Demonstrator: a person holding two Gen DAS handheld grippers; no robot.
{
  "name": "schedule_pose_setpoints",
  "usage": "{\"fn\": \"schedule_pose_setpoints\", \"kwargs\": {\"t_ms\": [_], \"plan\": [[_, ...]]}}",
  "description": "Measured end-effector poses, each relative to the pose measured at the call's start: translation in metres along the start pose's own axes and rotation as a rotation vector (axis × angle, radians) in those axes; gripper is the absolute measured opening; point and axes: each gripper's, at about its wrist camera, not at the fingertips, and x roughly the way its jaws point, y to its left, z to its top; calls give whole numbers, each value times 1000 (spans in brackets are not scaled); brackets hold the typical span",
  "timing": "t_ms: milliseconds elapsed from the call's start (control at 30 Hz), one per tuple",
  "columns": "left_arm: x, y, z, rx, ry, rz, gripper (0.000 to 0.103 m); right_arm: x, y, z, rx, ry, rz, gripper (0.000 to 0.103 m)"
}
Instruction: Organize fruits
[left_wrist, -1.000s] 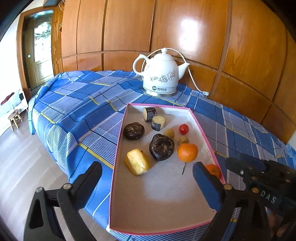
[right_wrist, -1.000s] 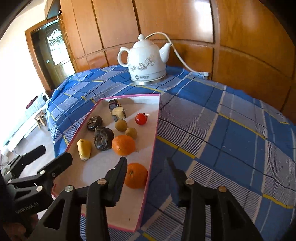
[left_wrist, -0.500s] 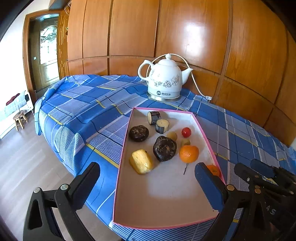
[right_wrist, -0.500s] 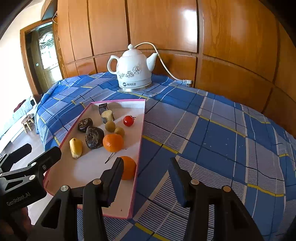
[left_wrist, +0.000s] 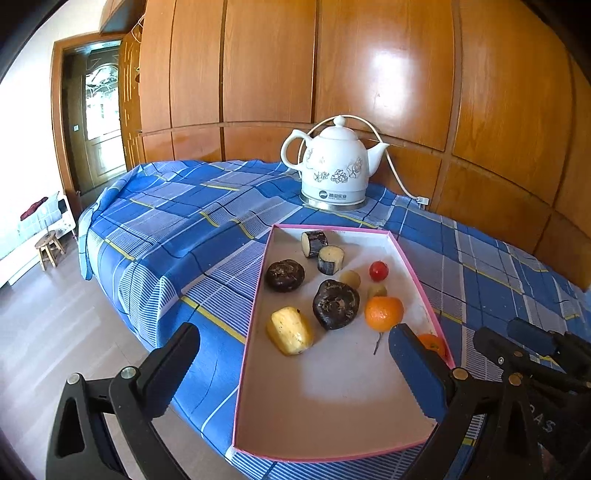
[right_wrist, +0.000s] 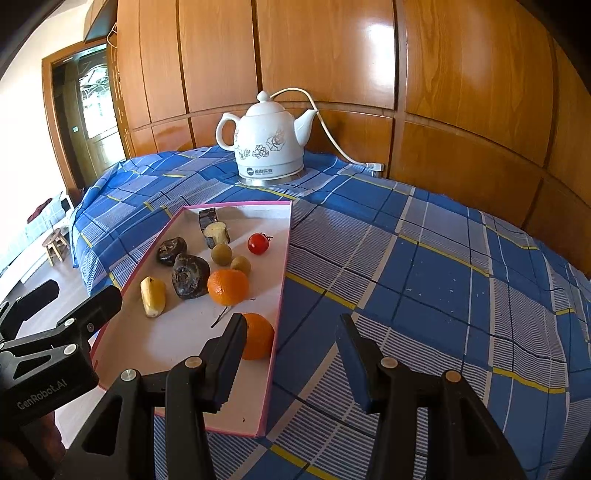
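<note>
A pink-rimmed tray (left_wrist: 413, 266) (right_wrist: 282, 280) lies on the blue plaid table. It holds two oranges (left_wrist: 383, 313) (right_wrist: 258, 336), a cherry tomato (left_wrist: 378, 270) (right_wrist: 258, 243), two dark lumps (left_wrist: 335, 303), a yellow piece (left_wrist: 290, 330), two small tan fruits (right_wrist: 221, 254) and two cut dark-skinned pieces (left_wrist: 314, 243). My left gripper (left_wrist: 291, 362) is open and empty, above the tray's near end. My right gripper (right_wrist: 291, 354) is open and empty, over the tray's right rim, by the nearer orange.
A white electric kettle (left_wrist: 334, 166) (right_wrist: 267, 146) with its cord stands behind the tray, against wooden wall panels. The table edge drops to the floor on the left, where a small stool (left_wrist: 50, 247) stands. Bare plaid cloth (right_wrist: 443, 277) spreads right of the tray.
Both grippers have pulled back and risen away from the tray, so the fruits look smaller and farther. Both stay open; nothing was picked up.
</note>
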Motion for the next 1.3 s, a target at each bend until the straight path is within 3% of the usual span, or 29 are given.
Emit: {"fn": "schedule_pose_setpoints", "kwargs": {"t_ms": [1300], "plan": [[-5, 1, 1, -2, -19, 7, 103, -2, 2, -1, -12, -15, 10, 51]]}}
